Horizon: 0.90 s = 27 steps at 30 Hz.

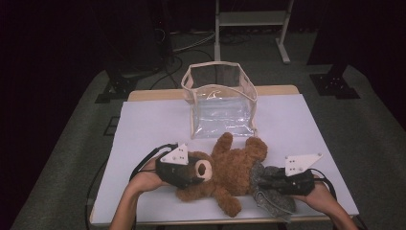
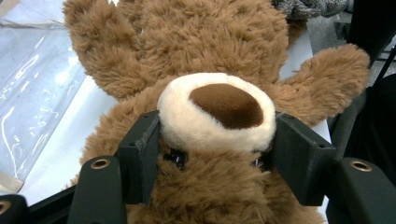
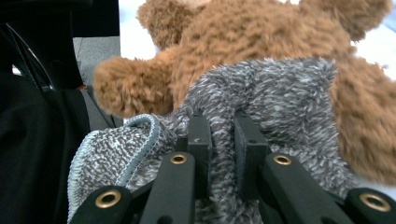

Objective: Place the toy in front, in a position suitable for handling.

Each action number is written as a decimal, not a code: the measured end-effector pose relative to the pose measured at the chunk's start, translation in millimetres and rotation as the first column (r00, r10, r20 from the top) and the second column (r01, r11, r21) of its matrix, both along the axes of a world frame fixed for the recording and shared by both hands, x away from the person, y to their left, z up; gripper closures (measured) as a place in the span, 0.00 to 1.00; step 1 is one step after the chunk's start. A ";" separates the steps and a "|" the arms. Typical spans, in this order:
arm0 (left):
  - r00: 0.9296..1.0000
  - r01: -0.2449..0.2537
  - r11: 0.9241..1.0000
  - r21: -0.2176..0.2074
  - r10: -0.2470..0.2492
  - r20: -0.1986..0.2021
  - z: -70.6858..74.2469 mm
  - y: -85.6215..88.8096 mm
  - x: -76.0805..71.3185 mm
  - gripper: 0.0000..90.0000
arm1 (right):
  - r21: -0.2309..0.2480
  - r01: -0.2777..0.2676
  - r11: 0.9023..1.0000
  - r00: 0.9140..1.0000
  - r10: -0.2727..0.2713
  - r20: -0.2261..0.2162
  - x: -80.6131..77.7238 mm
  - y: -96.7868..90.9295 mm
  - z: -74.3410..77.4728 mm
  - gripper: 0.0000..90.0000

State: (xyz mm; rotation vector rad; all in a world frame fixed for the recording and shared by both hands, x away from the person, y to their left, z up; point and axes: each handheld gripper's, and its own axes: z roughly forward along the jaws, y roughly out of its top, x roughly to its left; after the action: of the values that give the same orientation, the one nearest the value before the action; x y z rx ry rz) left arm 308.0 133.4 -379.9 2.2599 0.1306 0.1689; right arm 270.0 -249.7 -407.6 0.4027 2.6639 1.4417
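On the white table top, toward its near edge, a brown plush teddy bear lay on its back with its head to the left. The left gripper had its jaws clamped on either side of the bear's cream muzzle, apparently to pin the head so the body would not slide. At the bear's lower body, a grey fuzzy knitted garment with a pale blue hem was bunched around one leg. The right gripper pinched a fold of that fabric between nearly closed jaws, probably to draw it along the leg. Behind the bear, a clear plastic bag with beige trim stood open and upright, near the bear's raised paws.
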 end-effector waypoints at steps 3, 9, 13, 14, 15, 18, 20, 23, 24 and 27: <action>1.000 -0.005 1.000 0.000 0.005 -0.003 0.0 0.1 0.4 0.40 | 0.013 0.006 1.000 1.000 -0.006 -0.004 -0.9 -4.2 2.3 0.87; 1.000 -0.005 1.000 0.006 0.005 -0.001 0.3 -0.3 0.5 0.40 | 0.037 -0.028 0.999 0.998 0.026 0.050 5.7 10.6 27.7 0.87; 1.000 -0.004 1.000 0.007 0.004 0.001 0.2 -0.2 0.2 0.40 | 0.011 -0.076 0.997 0.992 0.074 0.103 13.8 34.5 43.8 0.87; 1.000 -0.007 1.000 0.005 0.007 -0.001 0.1 -0.2 0.0 0.40 | -0.001 -0.086 0.996 0.990 0.086 0.114 15.9 40.7 46.3 0.87; 1.000 -0.006 1.000 0.005 0.006 -0.001 0.0 -0.2 -0.1 0.40 | -0.006 -0.094 0.996 0.989 0.094 0.116 17.5 46.7 48.2 0.87; 1.000 -0.007 1.000 0.004 0.007 0.000 -0.1 0.2 -0.5 0.40 | -0.033 -0.121 0.992 0.984 0.125 0.131 20.8 63.0 49.4 0.87; 1.000 -0.007 1.000 0.004 0.007 0.000 -0.1 0.5 -0.5 0.40 | -0.061 -0.128 0.990 0.982 0.136 0.133 21.9 68.8 46.1 0.87; 1.000 -0.008 1.000 0.004 0.008 0.002 0.0 0.0 -0.5 0.40 | -0.081 -0.121 0.989 0.984 0.130 0.124 22.5 65.2 38.5 0.87; 1.000 -0.010 1.000 0.002 0.010 0.001 0.1 -0.3 -0.5 0.40 | -0.077 -0.114 0.990 0.986 0.122 0.117 22.2 61.3 36.4 0.88; 1.000 -0.012 1.000 0.002 0.012 -0.001 0.2 -1.1 0.0 0.40 | -0.076 -0.085 0.993 0.990 0.093 0.103 19.8 49.0 33.2 0.87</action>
State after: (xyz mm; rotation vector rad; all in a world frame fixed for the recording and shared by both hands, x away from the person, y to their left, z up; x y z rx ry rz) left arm 307.9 132.3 -379.7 2.2616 0.1441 0.1740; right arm 289.8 -200.7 -374.4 0.1975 2.6693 1.3450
